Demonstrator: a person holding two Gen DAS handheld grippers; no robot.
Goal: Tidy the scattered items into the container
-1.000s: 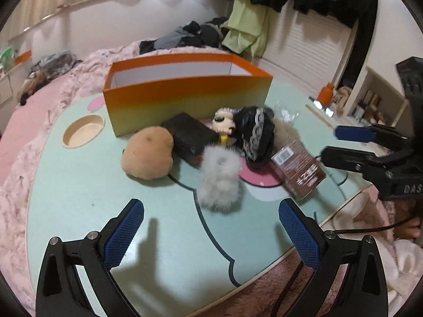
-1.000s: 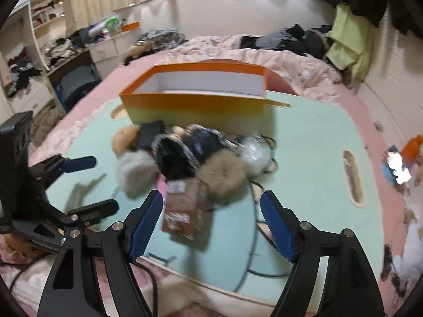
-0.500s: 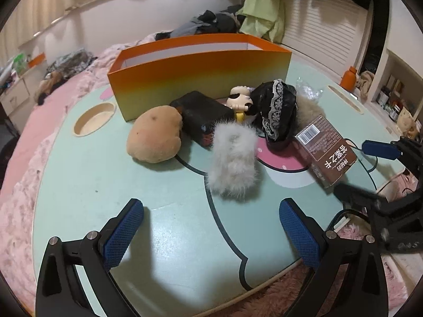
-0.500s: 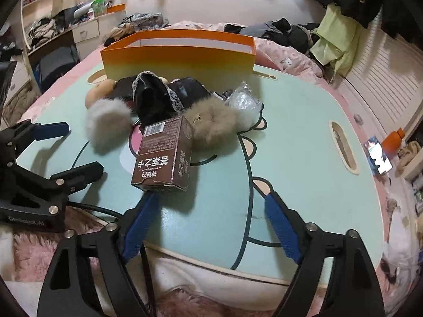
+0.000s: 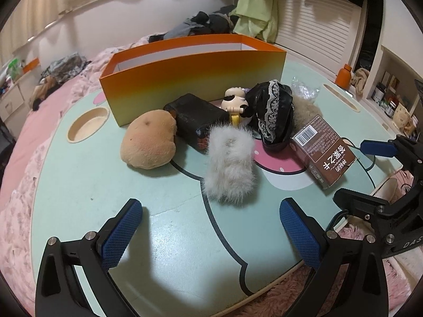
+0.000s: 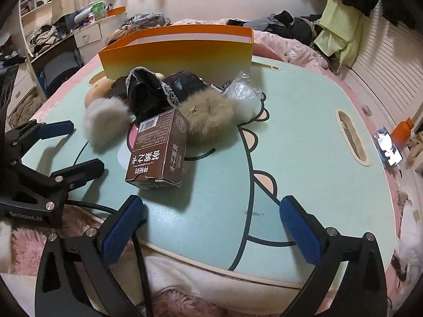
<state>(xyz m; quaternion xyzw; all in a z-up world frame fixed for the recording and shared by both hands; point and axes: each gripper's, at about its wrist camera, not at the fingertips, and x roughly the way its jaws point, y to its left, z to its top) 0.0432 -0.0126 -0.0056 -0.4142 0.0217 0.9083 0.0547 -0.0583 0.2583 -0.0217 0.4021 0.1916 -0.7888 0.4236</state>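
Brown carton lies just ahead of the right gripper, container at the back.

In the right wrist view the right gripper stands low in the frame, its jaws opening wide with nothing between them. The brown printed cardboard carton lies just above its left blue pad, left of centre, long axis running away up the frame, so this hand is the nearer. In the left wrist view the left gripper is released and empty; the white fluffy fur piece lies straight ahead. Farthest, in the upper middle, stands the orange open-topped cardboard container, probably empty, though its floor is hidden.
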